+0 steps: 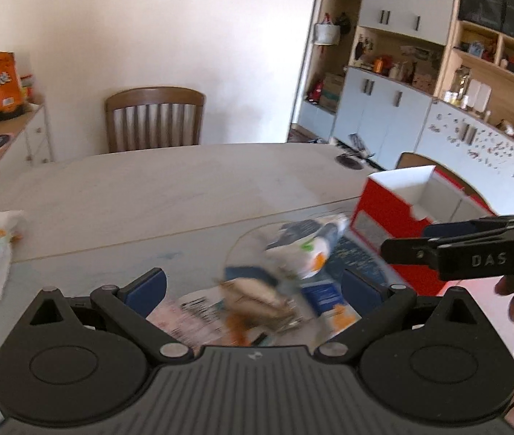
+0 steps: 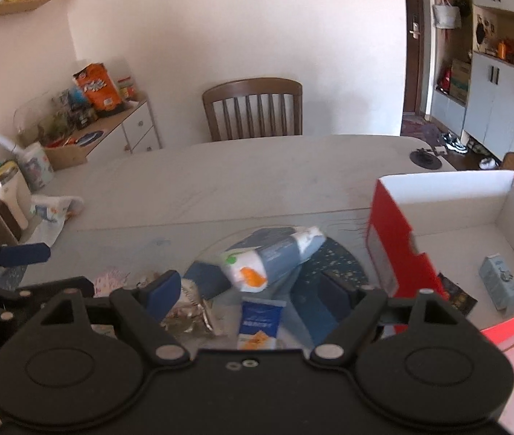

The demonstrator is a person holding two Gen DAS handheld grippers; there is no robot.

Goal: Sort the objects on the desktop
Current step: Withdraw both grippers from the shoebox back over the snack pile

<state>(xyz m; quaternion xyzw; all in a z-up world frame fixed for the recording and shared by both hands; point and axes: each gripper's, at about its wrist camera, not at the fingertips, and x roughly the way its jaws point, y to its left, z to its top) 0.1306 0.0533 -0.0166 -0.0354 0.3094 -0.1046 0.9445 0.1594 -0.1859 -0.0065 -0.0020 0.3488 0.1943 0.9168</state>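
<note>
Two claws hang over one small pile on the counter (image 2: 220,181), and both are spread wide with nothing in them.

Start on the left. Your left claw (image 1: 253,290) sits low, just above the pile, pointing across the counter toward the far chair (image 1: 155,119). Under it lie a pink printed paper (image 1: 191,317) and a crinkly foil wrapper (image 2: 188,311). The wrapper is thin and slippery. If you pinch it at an edge, I think it may slide out or drag the paper along.

In the middle, a soft white and blue pack (image 2: 267,257) leans on top of a small blue packet (image 2: 260,320). Both rest partly on a round dark mat (image 2: 333,264). If you pull the bottom one first, the top one will likely roll off. Lift the top one first.

Your right claw (image 2: 246,297) hovers level over that same spot, close to the left one. From the left camera it comes in from the side. The two claws could bump if both go down together, so move one at a time.

On the right stands the red box (image 2: 387,235), touching the mat. A pale blue carton (image 2: 500,282) and a dark packet (image 2: 456,295) lie inside. Its near wall is tall. Carry things high, or you may knock it.
</note>
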